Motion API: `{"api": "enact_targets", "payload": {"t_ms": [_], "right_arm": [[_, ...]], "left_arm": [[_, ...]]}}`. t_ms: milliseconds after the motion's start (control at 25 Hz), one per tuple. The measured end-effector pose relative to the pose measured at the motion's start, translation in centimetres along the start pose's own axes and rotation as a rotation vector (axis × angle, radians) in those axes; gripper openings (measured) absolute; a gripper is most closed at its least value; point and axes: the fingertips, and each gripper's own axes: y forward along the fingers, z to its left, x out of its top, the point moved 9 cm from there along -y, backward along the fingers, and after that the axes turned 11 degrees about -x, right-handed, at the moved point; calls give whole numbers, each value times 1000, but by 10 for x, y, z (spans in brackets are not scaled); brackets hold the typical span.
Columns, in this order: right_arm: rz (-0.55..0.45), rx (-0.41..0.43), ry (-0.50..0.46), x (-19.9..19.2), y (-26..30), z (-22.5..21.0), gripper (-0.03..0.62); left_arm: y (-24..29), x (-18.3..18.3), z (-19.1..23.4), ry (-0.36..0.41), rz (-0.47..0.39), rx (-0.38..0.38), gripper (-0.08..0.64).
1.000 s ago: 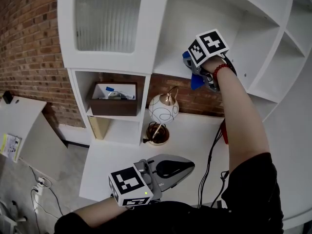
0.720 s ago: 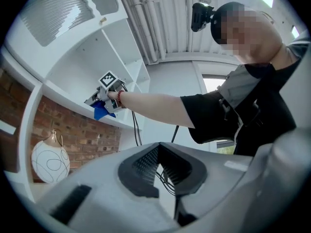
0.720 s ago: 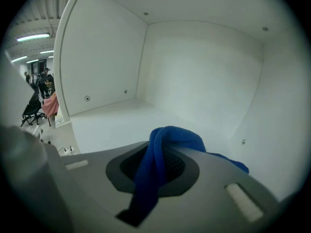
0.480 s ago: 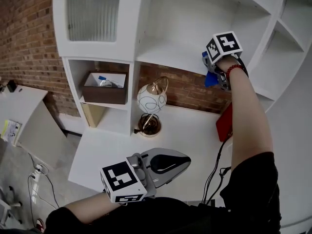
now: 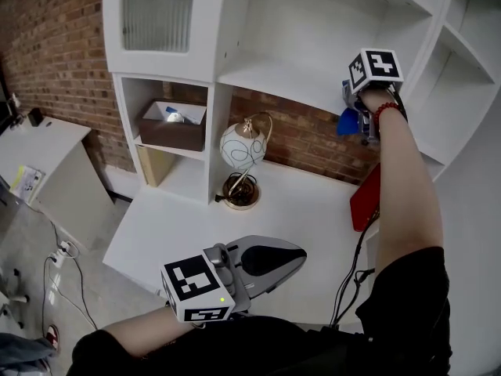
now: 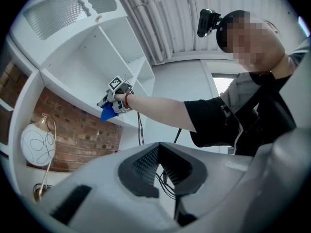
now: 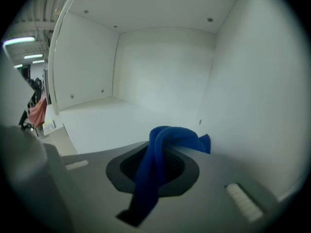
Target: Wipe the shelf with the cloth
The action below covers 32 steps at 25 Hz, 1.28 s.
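Wiping seems under way on the white shelf (image 5: 274, 73), at its right end — the stretch leftward likely remains. Low and near, the left gripper (image 5: 262, 263) is closed, holding nothing; up there, the right gripper (image 5: 358, 114) clenches the blue cloth (image 7: 156, 165), bunched beside the right wall.

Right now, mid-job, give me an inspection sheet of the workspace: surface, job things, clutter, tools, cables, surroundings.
Surface: white shelf, bare, no dirt visible.
Job's things: blue cloth, bunched in the right tool's jaws, near the shelf's right side wall.
Clutter: globe lamp and red flat item on the desk below; brown box in a cubby.
Grippers: right tool shut on the cloth; left tool shut, empty, low by the desk's near edge.
Cables: black cables hang beside the right arm; power strip on the floor.
Surroundings: brick wall.
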Motion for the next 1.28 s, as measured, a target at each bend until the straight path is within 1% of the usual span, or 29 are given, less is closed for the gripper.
{"api": "enact_targets", "payload": {"t_ms": [120,200,240,320,480,720,840,880,920,960,1040,1080,1120,1160,1200,1280], "right_arm": [[-21,108,138,-2,-6,-18,37],[-27,166,186,-5,-7,-23,35],[-26,175,191,-6,-7,-23,37],[-16,160,162,-8,-5,-20,37],[-4,111,56,-8,-6,-11,37],[-2,85,31,-7,-7,-8,37],[-15,56,-59,-4,-8,6,38],[-40,71,-85,-2,-11,15,38],[-82,111,-96,3,-15,28,40],[-138,176,-95,9,-20,44,40],[-257,336,-97,25,-28,85,41],[-305,400,-113,33,-31,107,41],[-341,440,-140,39,-33,127,41],[-364,461,-177,43,-34,146,41],[-376,475,-222,47,-34,164,41],[-372,495,-343,52,-33,195,41]], "left_arm": [[7,-2,-5,-3,-3,14,-2],[9,-2,-8,-2,2,21,-2],[10,-3,-9,-1,2,25,-2],[9,-4,-10,-1,-2,33,-2],[3,-4,-9,-6,-13,38,-2],[-24,9,-5,25,-16,16,-2],[-44,23,0,33,-8,-2,-2],[-51,27,1,36,-5,-11,-2],[-57,30,3,38,-4,-20,-2],[-63,33,6,38,-4,-29,-2],[-72,37,13,33,-6,-50,-2],[-76,39,16,30,-6,-63,-2],[-80,41,19,29,-1,-78,-2],[-85,42,22,30,7,-91,-2],[-91,42,25,32,14,-101,-2],[-103,44,32,30,19,-108,-2]]}}
